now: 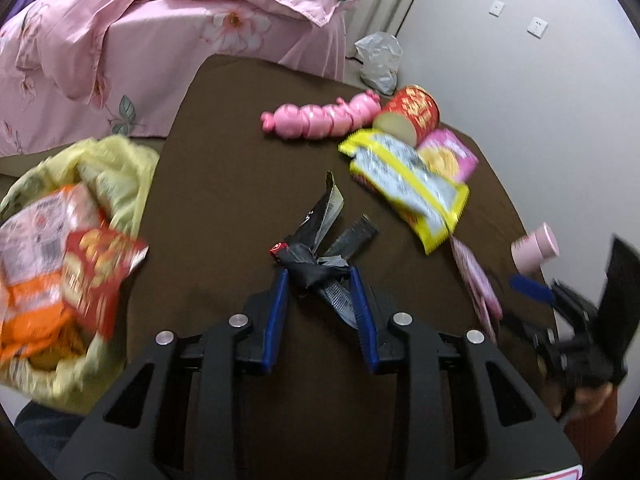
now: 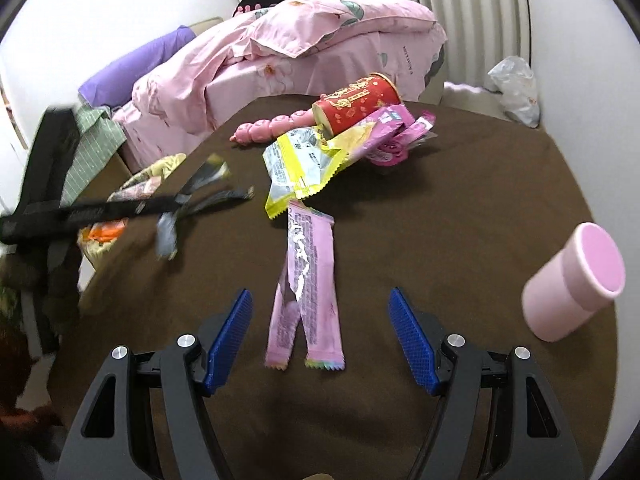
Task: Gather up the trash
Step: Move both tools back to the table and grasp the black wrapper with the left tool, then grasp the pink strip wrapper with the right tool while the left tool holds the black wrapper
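My left gripper is shut on a crumpled black and silver wrapper, held above the brown table; it shows blurred in the right wrist view. A yellow trash bag at the table's left edge holds orange and red snack packets. My right gripper is open, its fingers either side of a flat pink wrapper. A yellow wrapper and a pink packet lie farther back.
A red can on its side and a pink segmented toy lie at the table's far side. A pink cup lies on its side at the right. A bed with pink bedding stands beyond; a clear plastic bag sits by the wall.
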`<action>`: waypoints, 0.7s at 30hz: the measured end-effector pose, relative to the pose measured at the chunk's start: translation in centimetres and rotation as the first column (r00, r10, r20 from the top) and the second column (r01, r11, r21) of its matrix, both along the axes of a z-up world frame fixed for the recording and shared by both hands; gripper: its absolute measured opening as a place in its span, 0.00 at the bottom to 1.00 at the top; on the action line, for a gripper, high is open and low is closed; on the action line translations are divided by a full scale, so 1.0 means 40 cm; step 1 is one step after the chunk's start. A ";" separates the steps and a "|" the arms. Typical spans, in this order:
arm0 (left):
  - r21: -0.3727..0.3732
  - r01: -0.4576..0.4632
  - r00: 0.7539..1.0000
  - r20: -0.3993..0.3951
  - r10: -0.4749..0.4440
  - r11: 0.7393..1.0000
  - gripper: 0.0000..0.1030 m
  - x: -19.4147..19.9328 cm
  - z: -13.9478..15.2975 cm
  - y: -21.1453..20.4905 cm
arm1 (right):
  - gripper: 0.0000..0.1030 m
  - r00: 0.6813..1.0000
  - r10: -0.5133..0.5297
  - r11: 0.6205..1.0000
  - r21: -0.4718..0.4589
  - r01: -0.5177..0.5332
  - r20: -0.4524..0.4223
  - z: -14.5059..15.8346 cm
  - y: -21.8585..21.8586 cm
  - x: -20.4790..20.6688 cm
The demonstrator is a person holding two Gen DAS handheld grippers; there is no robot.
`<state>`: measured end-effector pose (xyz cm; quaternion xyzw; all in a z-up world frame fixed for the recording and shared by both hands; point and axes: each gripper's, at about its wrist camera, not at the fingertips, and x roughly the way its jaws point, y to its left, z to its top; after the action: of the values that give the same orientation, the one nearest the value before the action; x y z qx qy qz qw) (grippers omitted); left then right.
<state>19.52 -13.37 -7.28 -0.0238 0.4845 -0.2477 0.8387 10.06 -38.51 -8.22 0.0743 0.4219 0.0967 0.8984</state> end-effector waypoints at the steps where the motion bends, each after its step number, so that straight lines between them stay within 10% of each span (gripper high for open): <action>1: 0.003 0.004 1.000 -0.001 -0.004 1.000 0.29 -0.019 0.000 0.010 | 0.65 1.000 -0.002 1.000 0.013 0.003 -0.006 -0.004 0.000 0.008; 21: 0.038 0.024 1.000 0.000 -0.024 0.999 0.30 -0.117 -0.014 0.045 | 0.65 0.997 -0.057 0.997 0.049 0.060 -0.051 -0.042 0.020 0.094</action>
<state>14.83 -11.57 -7.83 -0.0019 0.4892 -0.2483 0.8361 13.80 -37.70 -9.90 0.1116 0.4392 0.0790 0.8880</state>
